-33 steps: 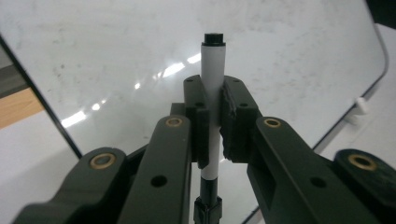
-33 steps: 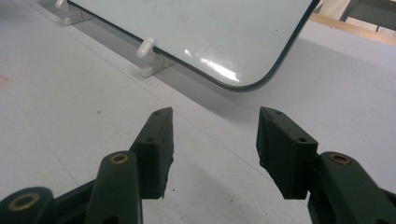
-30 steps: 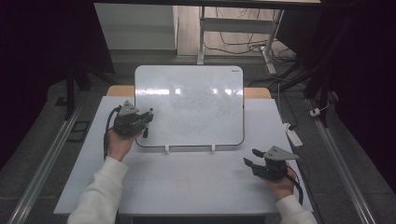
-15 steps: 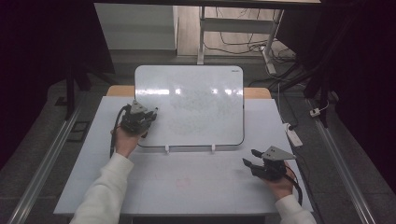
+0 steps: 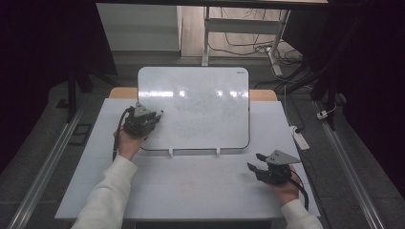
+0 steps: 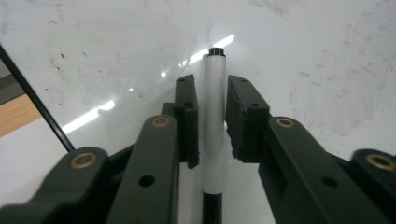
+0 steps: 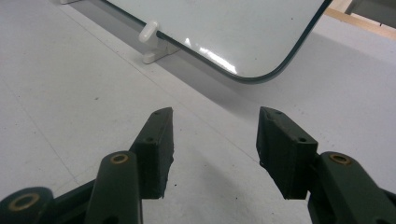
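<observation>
A white marker [image 6: 214,121] with a black end stands between the jaws of my left gripper [image 6: 212,93], its tip against the whiteboard [image 6: 303,46]. Those jaws have just been opening, and thin gaps show beside the marker. In the high view my left gripper [image 5: 156,115] is at the left edge of the tilted whiteboard [image 5: 200,105]. My right gripper [image 5: 254,167] rests on the white table [image 5: 191,195] near the front right, open with nothing between its pads [image 7: 215,140]. It points toward the board's lower corner [image 7: 224,28].
Two white clips [image 5: 170,152] [image 7: 152,35] hold the whiteboard's lower edge on the table. A white power strip [image 5: 301,138] lies off the table's right side. Cables and a stand's legs are on the floor behind the board.
My left gripper has shifted slightly to the right, onto the board's left edge. The right gripper has stayed in place.
</observation>
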`<action>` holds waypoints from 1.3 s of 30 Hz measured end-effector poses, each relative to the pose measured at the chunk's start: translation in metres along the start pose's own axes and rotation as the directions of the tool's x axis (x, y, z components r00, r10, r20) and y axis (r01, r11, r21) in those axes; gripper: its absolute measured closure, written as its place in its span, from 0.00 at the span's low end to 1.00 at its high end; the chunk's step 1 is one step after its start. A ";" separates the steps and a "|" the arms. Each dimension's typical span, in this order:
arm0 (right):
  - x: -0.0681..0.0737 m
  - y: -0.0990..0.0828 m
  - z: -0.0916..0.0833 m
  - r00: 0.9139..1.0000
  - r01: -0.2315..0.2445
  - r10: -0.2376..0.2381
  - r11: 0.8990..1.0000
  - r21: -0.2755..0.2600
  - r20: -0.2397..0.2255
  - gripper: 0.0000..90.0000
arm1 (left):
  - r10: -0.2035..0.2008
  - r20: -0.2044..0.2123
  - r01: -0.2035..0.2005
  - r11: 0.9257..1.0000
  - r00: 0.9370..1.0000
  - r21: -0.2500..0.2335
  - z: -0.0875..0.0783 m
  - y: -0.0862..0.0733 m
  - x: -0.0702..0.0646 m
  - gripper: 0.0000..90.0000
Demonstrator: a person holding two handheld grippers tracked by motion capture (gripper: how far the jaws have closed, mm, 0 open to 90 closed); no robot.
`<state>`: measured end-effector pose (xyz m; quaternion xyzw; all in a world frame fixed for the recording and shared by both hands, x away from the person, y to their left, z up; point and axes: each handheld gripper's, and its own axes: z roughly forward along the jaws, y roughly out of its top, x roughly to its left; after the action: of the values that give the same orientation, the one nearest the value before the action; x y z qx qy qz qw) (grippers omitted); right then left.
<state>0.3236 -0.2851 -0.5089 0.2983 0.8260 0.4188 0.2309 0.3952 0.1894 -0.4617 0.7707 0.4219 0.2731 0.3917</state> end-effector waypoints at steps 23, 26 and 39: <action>-0.004 0.001 -0.005 1.000 -0.017 0.016 0.999 -0.036 -0.026 0.46 | -0.026 0.158 0.028 1.000 0.987 -0.014 -0.049 -0.018 -0.010 0.38; -0.004 0.001 -0.005 1.000 -0.016 0.015 0.999 -0.038 -0.024 0.44 | -0.037 0.180 0.039 0.999 0.983 -0.009 -0.055 -0.025 -0.014 0.36; -0.009 -0.003 -0.005 0.999 -0.026 0.025 0.999 -0.046 -0.026 0.42 | -0.091 0.217 0.087 0.996 0.972 0.030 -0.088 -0.089 -0.026 0.34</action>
<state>0.3258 -0.2956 -0.5075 0.2981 0.8152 0.4442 0.2218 0.2772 0.2300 -0.4904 0.7803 0.4132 0.1649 0.4395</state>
